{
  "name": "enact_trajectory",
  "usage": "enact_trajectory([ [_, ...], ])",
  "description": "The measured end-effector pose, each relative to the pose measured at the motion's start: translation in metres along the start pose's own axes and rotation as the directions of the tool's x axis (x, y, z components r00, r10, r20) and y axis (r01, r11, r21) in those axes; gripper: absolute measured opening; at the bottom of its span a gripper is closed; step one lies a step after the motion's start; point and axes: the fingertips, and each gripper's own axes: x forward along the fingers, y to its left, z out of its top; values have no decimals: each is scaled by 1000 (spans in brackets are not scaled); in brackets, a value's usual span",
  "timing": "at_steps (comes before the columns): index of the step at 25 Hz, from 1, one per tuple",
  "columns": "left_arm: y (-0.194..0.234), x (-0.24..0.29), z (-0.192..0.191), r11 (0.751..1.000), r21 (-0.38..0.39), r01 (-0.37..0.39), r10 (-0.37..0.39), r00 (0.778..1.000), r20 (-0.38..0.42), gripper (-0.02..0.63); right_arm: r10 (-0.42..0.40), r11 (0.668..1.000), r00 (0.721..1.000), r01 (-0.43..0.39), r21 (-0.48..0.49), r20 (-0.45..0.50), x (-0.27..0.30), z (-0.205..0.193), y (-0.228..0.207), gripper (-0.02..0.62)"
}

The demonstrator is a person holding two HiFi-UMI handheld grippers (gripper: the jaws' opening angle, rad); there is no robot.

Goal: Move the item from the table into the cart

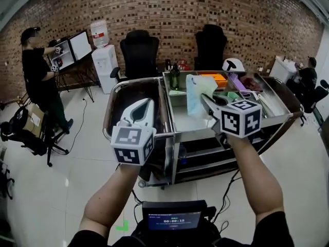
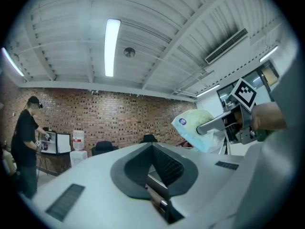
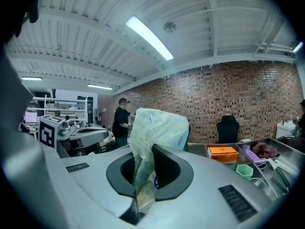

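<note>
Right gripper (image 3: 151, 151) is clamped shut on the bottom edge of the tissue pack (image 3: 157, 125), so that hand has it; the pack stands up out of the pinch, its long axis running straight on past the fingertips, most of its bulk hanging free beyond them.

Left gripper (image 1: 148, 105) has its jaws together on nothing, sitting off to the left of the loaded fingers and above the near rim of the cart (image 1: 110, 115).

Under and beyond the right fingers is the steel table (image 1: 191, 134), with trays of odds and ends further back.

What the next move hinges on, I'd say: the cart is to the left of the pack and lower; the pack has to cross the rail where table and cart meet, then go down.

Dark cart bin beyond the left gripper looks roomy; the idle gripper is the only thing in the lane.
</note>
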Motion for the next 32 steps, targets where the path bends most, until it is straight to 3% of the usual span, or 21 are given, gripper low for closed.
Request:
enact_trajectory([
  [3,12,18,3,995,-92,-29,26,999,-36,0,34,999,997,-34,1,-72,17,10,-8,0],
  [8,24,53,-26,990,-138,-32,12,990,-141,0,62,998,977,-59,20,-206,64,-4,-21,0],
  [12,35,82,-47,987,-152,-42,10,978,-208,0,67,998,929,-68,11,-365,102,-41,-40,0],
  [17,51,87,-76,988,-148,-45,5,965,-261,0,53,998,865,-35,44,-499,132,-94,-45,0],
  [22,44,109,-113,980,-195,-49,-21,940,-341,0,111,993,785,-57,108,-609,146,-140,-51,0],
  [27,52,116,-138,980,-186,-65,-10,926,-377,0,92,996,722,-52,79,-686,155,-162,-60,0],
  [32,51,123,-149,977,-206,-51,-32,924,-382,0,147,988,673,-67,138,-725,159,-186,-59,0],
])
